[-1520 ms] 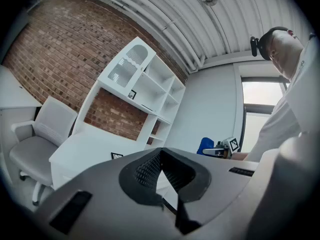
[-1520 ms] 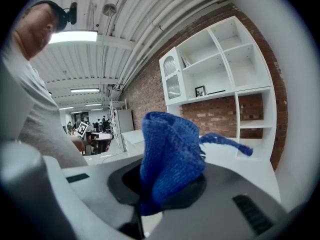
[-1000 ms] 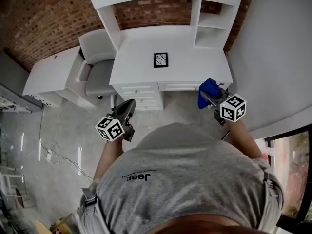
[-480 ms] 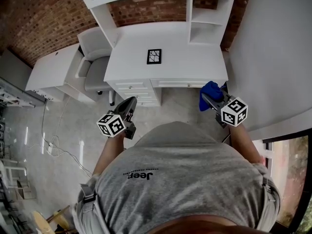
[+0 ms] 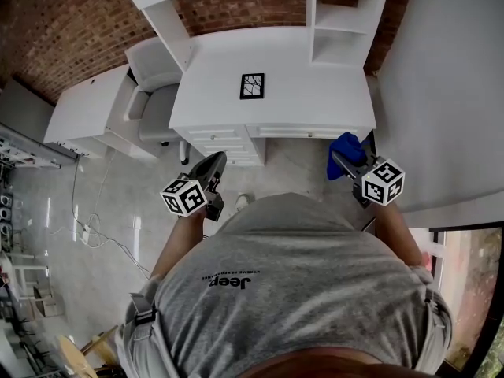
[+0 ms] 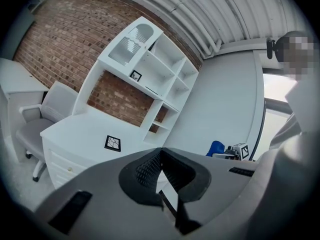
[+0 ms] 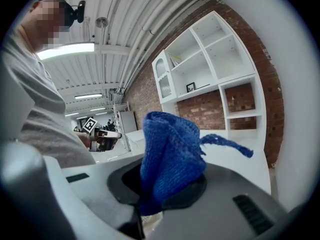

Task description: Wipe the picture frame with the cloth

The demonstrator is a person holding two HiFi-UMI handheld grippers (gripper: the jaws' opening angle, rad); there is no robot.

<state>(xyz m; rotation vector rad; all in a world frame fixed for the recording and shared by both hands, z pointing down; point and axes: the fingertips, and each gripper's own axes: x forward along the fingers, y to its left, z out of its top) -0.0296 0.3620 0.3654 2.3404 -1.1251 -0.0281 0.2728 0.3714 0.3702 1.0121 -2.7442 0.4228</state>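
Lying flat near the middle of the white desk (image 5: pixel 315 105), the picture frame (image 5: pixel 252 86) is beyond both your tools. Your right gripper (image 5: pixel 345 164) pinches the blue cloth (image 5: pixel 343 146) near the desk's right end; your left gripper (image 5: pixel 213 164) is pressed together, empty.

The white surface (image 5: pixel 307 105) carries one thing: a small black picture frame (image 5: pixel 252 86), lying flat near its middle, a little toward the left. Behind the picture frame a white shelf unit (image 5: pixel 339 30) rises from the surface's back edge against the brick wall (image 5: pixel 236 10). A second small frame (image 6: pixel 135 75) stands on one of its shelves. Left of the picture frame, off the surface, a grey chair (image 5: pixel 153 113) stands on the pale floor (image 5: pixel 102 203), where a cable (image 5: pixel 94 239) lies.
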